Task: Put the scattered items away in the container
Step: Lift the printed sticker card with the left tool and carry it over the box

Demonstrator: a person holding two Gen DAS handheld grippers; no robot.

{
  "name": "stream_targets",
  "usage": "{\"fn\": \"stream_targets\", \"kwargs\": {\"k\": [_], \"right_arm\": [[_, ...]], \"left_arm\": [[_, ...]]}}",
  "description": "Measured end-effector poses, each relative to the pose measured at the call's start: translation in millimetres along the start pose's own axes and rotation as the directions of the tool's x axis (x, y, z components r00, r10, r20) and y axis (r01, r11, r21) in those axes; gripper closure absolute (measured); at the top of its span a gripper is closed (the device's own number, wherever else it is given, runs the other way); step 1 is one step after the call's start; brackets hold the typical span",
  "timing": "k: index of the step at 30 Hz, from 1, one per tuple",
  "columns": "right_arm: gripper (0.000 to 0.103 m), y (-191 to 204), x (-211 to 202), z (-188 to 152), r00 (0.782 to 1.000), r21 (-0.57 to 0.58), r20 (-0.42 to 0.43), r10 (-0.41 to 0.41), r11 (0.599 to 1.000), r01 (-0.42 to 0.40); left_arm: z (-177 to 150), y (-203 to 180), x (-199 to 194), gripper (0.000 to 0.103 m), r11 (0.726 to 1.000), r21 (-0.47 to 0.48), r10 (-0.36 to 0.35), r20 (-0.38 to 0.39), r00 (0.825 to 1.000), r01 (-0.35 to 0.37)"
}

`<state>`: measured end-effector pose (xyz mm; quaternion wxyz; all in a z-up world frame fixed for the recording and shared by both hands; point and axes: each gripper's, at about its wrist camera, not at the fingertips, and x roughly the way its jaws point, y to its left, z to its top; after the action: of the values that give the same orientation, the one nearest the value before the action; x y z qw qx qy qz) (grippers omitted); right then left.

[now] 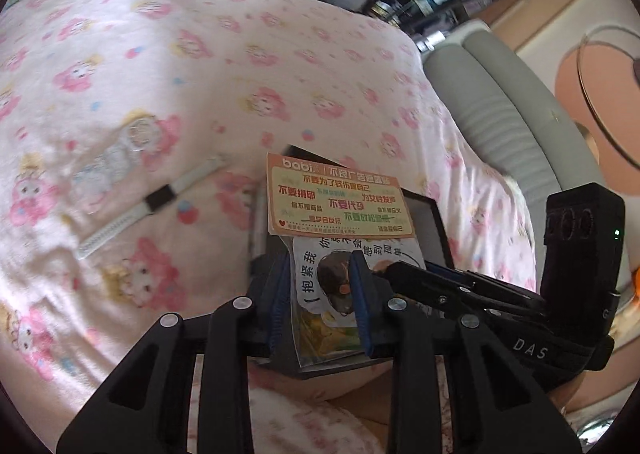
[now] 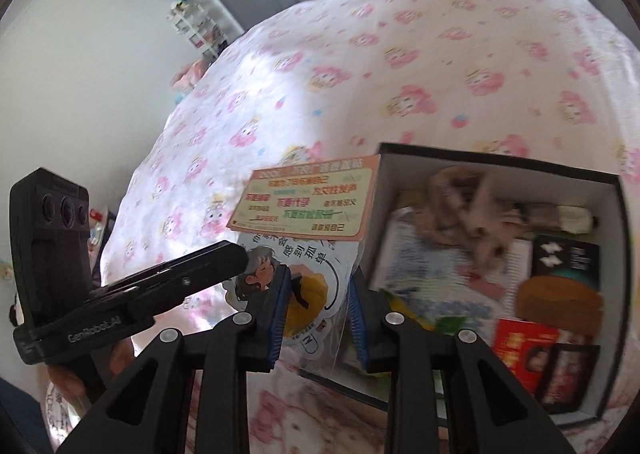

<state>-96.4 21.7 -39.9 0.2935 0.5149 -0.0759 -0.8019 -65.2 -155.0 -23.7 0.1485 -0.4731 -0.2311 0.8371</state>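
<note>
A clear sticker packet with an orange "babi" header card (image 1: pixel 338 196) (image 2: pixel 306 200) stands between the fingers of both grippers. My left gripper (image 1: pixel 320 278) has its blue pads on either side of the packet's lower part; its tip shows as a black bar in the right wrist view (image 2: pixel 216 262). My right gripper (image 2: pixel 318 294) also straddles the packet, at the left wall of the black-rimmed box (image 2: pixel 616 214), which holds several small items. The box rim shows behind the packet (image 1: pixel 434 222). A white watch (image 1: pixel 156 200) lies on the bedspread at left.
The pink cartoon-print bedspread (image 1: pixel 200 66) (image 2: pixel 440 54) covers the bed. A grey padded headboard (image 1: pixel 512 110) is at right. White shelves (image 2: pixel 196 26) and a grey door stand beyond the bed.
</note>
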Motion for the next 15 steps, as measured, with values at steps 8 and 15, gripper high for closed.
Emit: {"fn": "stream_targets", "kwargs": {"k": [8, 15], "right_arm": [[0.077, -84.9, -50.3, -15.0, 0.991, 0.105, 0.066, -0.119, 0.988, 0.112], [0.077, -146.5, -58.8, -36.8, 0.975, 0.203, 0.057, -0.214, 0.959, 0.199]], "left_arm": [[5.2, -94.7, 85.4, 0.075, 0.989, 0.143, -0.012, -0.156, 0.988, 0.034], [-13.7, -131.6, 161.6, 0.075, 0.977, 0.210, 0.026, -0.293, 0.956, 0.038]]}}
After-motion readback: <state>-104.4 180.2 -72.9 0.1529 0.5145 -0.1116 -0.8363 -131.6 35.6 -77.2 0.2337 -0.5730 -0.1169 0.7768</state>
